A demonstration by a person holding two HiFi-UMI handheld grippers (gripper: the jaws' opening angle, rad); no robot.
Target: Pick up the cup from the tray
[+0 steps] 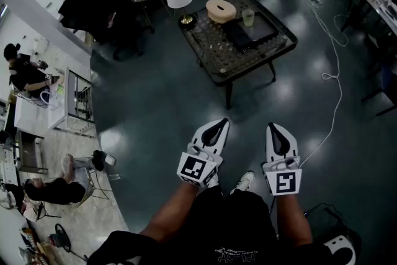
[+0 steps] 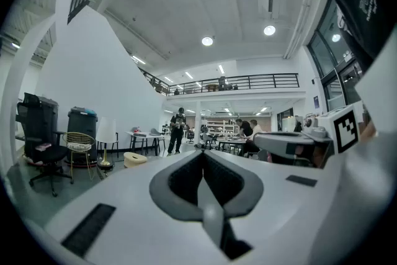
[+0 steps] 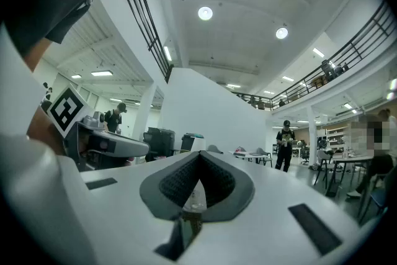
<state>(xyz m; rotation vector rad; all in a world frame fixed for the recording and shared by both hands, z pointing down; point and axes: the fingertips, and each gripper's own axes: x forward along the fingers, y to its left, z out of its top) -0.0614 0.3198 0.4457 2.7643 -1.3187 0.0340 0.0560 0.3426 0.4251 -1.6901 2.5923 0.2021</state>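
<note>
Dark, glossy grey-green floor (image 1: pixel 167 102) fills most of the head view, and I am standing well back from the work.

Low black metal-framed table with a patterned top (image 1: pixel 211 53), upper centre of the frame.

My left gripper (image 1: pixel 218 125) and right gripper (image 1: pixel 275 128), white with dark pads, sit at lower centre and point roughly level towards the table. On both, the jaws are pressed together with nothing between them.

Dark flat rectangular tray (image 1: pixel 257 34) on the right half of the table.

Small pale-green translucent cup (image 1: pixel 248 17), upright at the tray's far edge, just right of a tan ring-shaped object (image 1: pixel 221 10).

Handling, my guess: light and thin-walled, with smooth sides that are likely slippery. I cannot tell whether it is glass or plastic, or whether anything is in it. Open wide first, straddle the wall at mid-height, squeeze gently and lift straight up.
</note>
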